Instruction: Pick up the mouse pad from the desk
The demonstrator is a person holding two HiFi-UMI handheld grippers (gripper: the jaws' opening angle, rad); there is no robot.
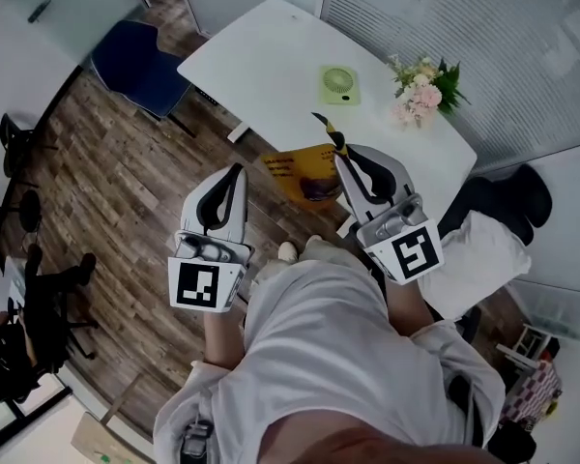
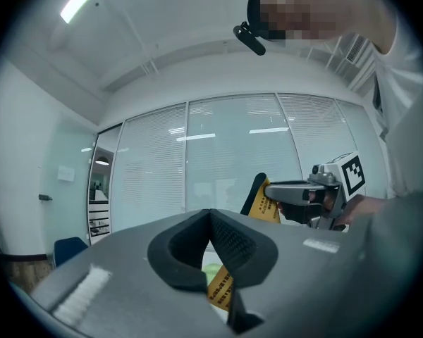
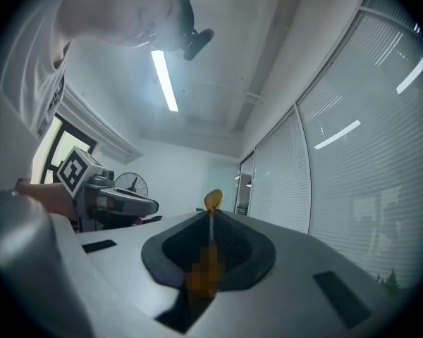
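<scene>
- Now, the right tool (image 1: 338, 151) is clenched on a thin yellow-orange mouse pad (image 1: 302, 174), which shows edge-on between its jaws.
- The left tool (image 1: 236, 170) is closed on nothing, its dark pads meeting.
- The mouse pad is held clear of the white tabletop (image 1: 261, 66), over its near edge in the head view.
- Dark lettering on the pad is too small to read, and the right tool hides part of it.
</scene>
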